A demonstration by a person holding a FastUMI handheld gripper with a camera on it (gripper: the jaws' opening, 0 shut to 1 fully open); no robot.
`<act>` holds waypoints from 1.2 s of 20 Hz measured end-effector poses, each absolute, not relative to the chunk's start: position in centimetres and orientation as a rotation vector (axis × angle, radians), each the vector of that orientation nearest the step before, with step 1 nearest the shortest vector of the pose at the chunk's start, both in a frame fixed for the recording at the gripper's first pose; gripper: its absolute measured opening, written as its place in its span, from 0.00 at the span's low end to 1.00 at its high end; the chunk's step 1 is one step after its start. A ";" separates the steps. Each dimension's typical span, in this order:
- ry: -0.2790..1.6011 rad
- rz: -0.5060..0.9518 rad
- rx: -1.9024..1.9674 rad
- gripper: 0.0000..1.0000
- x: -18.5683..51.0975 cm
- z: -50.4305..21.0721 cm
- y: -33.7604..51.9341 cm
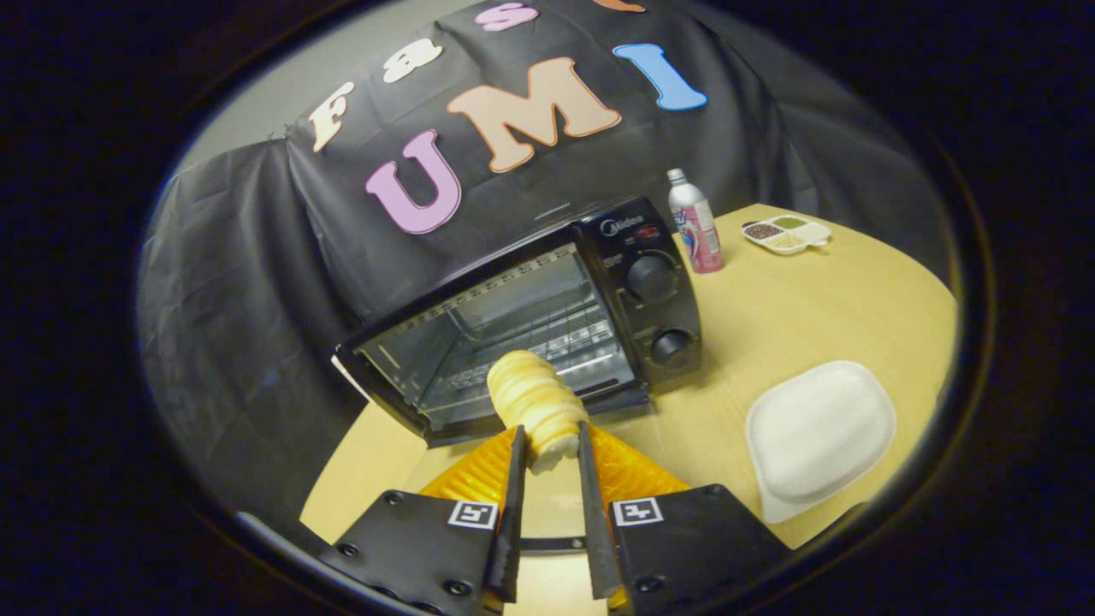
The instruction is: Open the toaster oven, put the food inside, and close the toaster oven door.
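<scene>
Two fingers of the tongs pinch a ridged bread roll, held level just before the open toaster oven on the desk, white tray alongside.

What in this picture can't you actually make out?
- Rear of the toaster oven cavity: dark, in the gripper view.
- Lower end of the bread roll gripped in the tool: hidden by its fingers.
- Fillings of the divided dish: too small.
- Near corner of the white plate: covered by the tool's body.
- Bottle label: too small.
</scene>
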State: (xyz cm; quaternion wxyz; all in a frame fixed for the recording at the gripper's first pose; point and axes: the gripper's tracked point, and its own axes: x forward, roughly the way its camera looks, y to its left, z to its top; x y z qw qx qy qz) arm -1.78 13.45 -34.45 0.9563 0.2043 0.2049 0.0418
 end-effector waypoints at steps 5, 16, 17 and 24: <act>0.388 0.009 0.561 0.34 3.1 -34.8 15.4; 0.346 -0.078 0.469 0.34 10.5 -34.9 20.1; 0.354 -0.074 0.446 0.40 10.7 -35.1 20.2; 0.369 -0.010 0.377 0.77 10.5 -35.0 20.9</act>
